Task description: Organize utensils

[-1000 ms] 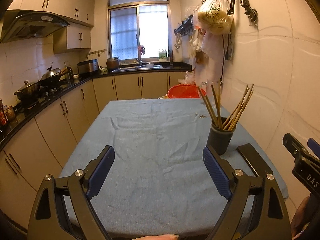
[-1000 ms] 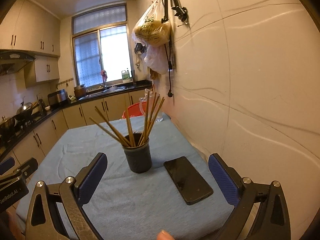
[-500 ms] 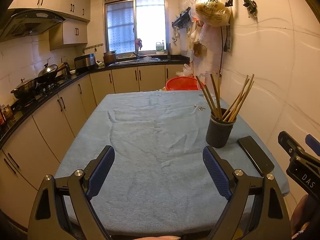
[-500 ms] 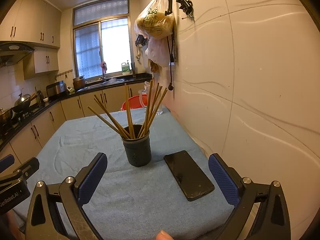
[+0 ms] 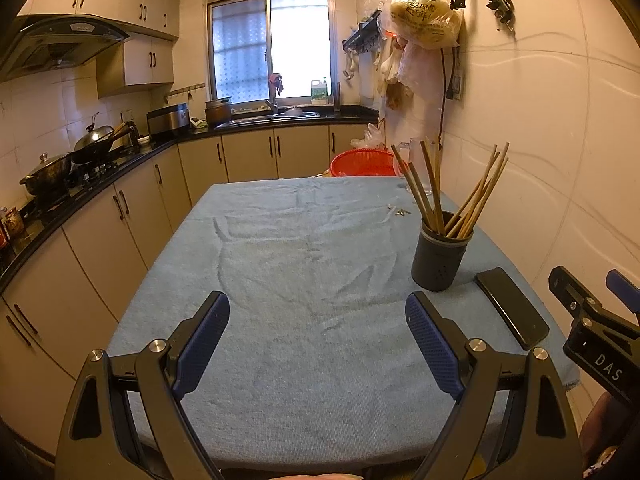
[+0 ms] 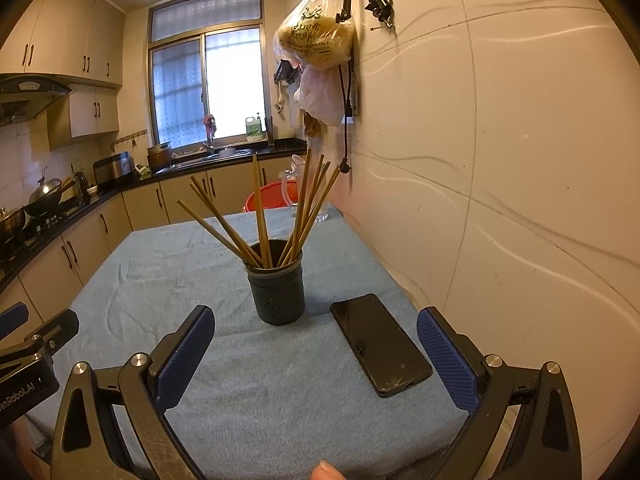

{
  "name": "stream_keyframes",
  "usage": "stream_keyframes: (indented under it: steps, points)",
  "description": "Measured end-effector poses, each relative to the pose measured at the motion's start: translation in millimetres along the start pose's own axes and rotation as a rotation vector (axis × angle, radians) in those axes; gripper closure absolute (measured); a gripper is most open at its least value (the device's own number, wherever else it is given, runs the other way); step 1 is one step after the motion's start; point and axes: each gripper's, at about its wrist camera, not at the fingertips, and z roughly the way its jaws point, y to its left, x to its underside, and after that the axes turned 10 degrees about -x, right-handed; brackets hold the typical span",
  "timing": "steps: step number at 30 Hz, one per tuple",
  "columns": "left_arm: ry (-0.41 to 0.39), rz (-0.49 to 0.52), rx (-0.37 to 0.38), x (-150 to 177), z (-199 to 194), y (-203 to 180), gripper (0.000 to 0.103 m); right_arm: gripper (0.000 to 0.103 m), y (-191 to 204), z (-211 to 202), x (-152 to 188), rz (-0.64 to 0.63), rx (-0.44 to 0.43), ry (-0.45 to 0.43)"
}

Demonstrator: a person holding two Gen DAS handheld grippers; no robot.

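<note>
The right gripper [image 5: 600, 344] reads "DAS" — the left gripper [image 6: 24, 380] "enRobot.AI", partly cut off.

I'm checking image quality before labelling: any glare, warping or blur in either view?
Left wrist view: the window is blown out white, the wall lines bow from fisheye. Right wrist view: same window glare, dark vignetted corners; chopsticks and phone look sharp.

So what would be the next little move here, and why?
Probably ease the right hand-held gripper forward toward the chopsticks fanned out of the dark holder. Both hand-held grippers are open and empty, short of the holder, and the right one faces it most directly; the black phone lies beside it.
</note>
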Motion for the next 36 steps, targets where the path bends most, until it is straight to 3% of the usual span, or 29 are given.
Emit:
stream_keyframes:
  steps: [36]
  points:
    - [0.016, -0.002, 0.006, 5.0, 3.0, 2.5, 0.014, 0.000, 3.2, 6.3, 4.5, -0.016, -0.002, 0.039]
